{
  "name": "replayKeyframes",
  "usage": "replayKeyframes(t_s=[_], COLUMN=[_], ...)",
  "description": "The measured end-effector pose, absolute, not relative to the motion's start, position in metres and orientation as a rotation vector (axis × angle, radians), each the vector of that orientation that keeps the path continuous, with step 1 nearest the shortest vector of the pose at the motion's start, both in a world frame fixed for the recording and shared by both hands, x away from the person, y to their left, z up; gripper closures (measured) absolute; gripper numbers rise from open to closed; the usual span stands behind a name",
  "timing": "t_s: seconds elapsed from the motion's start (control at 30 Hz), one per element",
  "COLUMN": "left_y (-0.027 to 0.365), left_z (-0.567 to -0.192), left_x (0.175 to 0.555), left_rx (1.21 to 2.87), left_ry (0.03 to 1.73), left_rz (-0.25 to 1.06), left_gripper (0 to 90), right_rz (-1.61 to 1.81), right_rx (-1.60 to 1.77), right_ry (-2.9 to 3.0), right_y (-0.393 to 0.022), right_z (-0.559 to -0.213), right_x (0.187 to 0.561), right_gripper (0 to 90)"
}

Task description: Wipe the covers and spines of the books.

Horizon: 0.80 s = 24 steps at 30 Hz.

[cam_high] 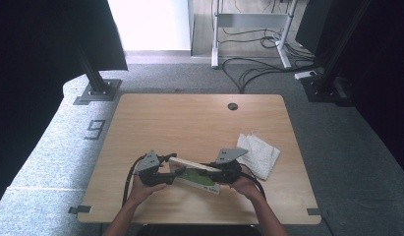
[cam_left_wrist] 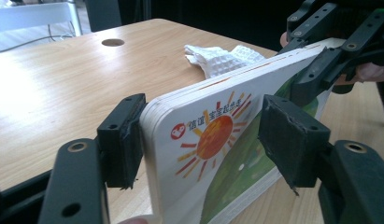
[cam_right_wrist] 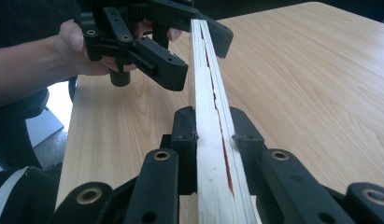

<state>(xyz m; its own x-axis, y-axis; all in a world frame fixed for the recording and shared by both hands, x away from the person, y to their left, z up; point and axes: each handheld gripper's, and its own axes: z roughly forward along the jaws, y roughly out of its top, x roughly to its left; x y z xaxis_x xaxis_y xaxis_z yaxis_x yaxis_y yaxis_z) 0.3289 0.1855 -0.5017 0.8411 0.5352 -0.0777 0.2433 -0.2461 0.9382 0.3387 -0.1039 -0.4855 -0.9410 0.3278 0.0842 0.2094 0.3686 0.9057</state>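
Note:
A thick board book (cam_high: pixel 197 176) with a sun and green grass on its cover (cam_left_wrist: pixel 213 140) is held tilted on edge over the near part of the wooden table (cam_high: pixel 189 118). My right gripper (cam_right_wrist: pixel 212 130) is shut on one end of it, both pads pressing on the covers of the book (cam_right_wrist: pixel 210 102). At the other end, my left gripper (cam_left_wrist: pixel 208 140) is open, its jaws standing on either side of the book, one pad close to the back and the other clear of the cover. In the high view the left gripper (cam_high: pixel 172 172) and right gripper (cam_high: pixel 216 174) face each other.
A crumpled white waffle cloth (cam_high: pixel 258 155) lies on the table to the right of the book, and in the left gripper view the cloth (cam_left_wrist: pixel 222 58) is behind it. A round cable hole (cam_high: pixel 232 106) is near the far edge. Stands and cables are on the floor beyond.

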Motion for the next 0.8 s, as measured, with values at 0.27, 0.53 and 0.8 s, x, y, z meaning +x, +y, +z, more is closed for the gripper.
replayKeyframes(t_s=[0.27, 0.53, 0.8], left_y=[0.186, 0.179, 0.185], left_z=[-0.488, -0.472, -0.478], left_x=[0.323, 0.326, 0.334], left_rx=[1.781, 1.737, 1.742], left_ry=[0.604, 0.706, 0.819], left_rz=[0.333, 0.384, 0.377], left_gripper=[29.9, 27.8, 30.3], right_rz=[1.616, 1.611, 1.632], right_rx=[0.478, 0.476, 0.455], right_ry=[2.500, 2.479, 2.463], right_y=[-0.102, -0.099, -0.086], right_z=[-0.485, -0.486, -0.488], right_x=[0.336, 0.332, 0.332], right_gripper=[73.7, 73.8, 74.0])
